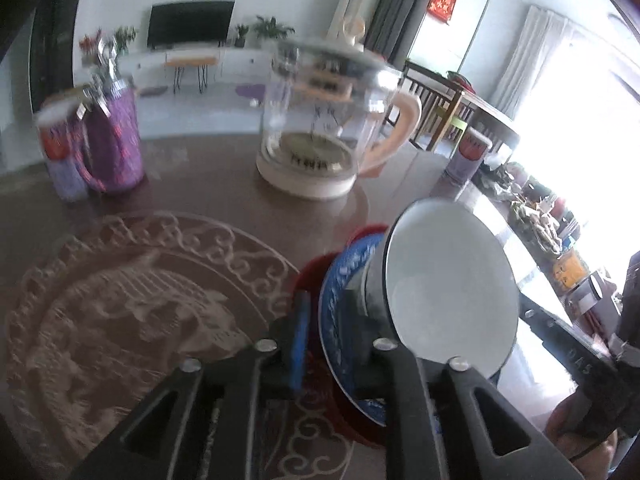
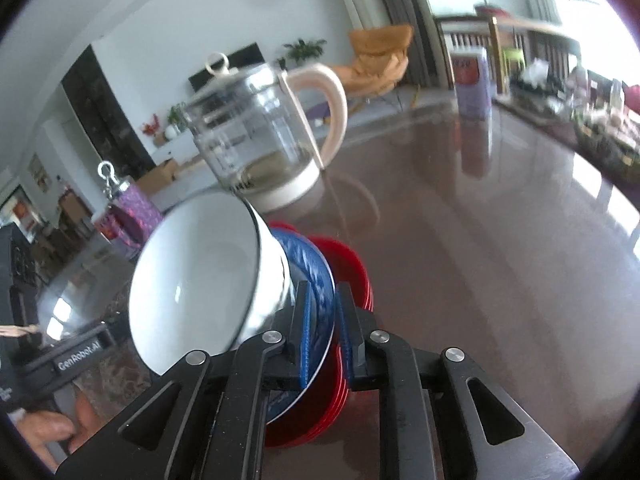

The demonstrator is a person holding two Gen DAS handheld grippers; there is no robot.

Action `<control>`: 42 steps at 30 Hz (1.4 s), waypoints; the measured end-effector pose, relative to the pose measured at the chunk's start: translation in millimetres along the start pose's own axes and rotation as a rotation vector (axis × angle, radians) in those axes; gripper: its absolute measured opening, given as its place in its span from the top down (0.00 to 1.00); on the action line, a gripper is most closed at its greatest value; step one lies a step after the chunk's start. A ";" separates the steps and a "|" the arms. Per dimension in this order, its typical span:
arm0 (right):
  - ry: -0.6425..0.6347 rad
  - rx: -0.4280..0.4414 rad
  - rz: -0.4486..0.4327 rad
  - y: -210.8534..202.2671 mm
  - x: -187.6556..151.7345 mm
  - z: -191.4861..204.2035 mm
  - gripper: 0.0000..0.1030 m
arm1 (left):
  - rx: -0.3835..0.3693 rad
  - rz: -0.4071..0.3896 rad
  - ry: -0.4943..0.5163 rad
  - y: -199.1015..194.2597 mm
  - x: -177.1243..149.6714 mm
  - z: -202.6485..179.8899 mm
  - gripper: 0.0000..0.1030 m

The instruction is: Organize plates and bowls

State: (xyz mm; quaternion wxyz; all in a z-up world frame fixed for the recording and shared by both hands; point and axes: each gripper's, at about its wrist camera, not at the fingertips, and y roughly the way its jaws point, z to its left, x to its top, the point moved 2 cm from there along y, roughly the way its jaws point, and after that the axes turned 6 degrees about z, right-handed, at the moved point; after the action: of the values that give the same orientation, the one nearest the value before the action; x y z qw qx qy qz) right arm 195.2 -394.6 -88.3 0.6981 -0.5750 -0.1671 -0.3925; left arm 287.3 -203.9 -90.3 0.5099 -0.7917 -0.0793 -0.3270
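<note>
One stack stands tipped on edge between my grippers: red plates (image 1: 344,416), a blue patterned plate (image 1: 352,256) and a white bowl (image 1: 448,292) with a dark rim. My left gripper (image 1: 332,304) straddles the stack's rim, its blue pad beside the red plates and its other finger by the bowl's wall. In the right wrist view the bowl (image 2: 196,276) faces left, with the blue plate (image 2: 308,264) and red plates (image 2: 352,268) behind it. My right gripper (image 2: 323,292) has the blue plate's rim between its pads with a thin gap. Both sets of jaws stand slightly apart.
A glass kettle (image 1: 320,120) with a cream handle stands just beyond the stack on the brown table (image 2: 480,260). A purple wrapped jug (image 1: 112,136) and a can (image 1: 60,152) are at the far left, another can (image 2: 474,80) at the far right. Clutter (image 1: 540,216) lines the right edge.
</note>
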 end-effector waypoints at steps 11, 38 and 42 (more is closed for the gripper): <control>-0.135 -0.153 -0.073 -108.6 -46.3 48.7 0.30 | 0.205 -0.112 0.110 -102.1 -50.6 -18.5 0.03; -0.030 -0.217 -0.086 -197.9 -112.8 57.1 0.21 | 0.392 -0.253 0.208 -208.7 -120.6 -73.8 0.00; -0.023 -0.245 -0.099 -201.5 -112.8 59.3 0.21 | 0.391 -0.240 0.204 -208.4 -128.8 -71.3 0.00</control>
State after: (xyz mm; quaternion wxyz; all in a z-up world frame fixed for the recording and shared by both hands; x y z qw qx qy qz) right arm -12.7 -305.2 -13.4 0.6005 -0.6515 -0.1541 -0.4373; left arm 60.9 -140.9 9.1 0.6163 -0.6259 -0.1824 -0.4418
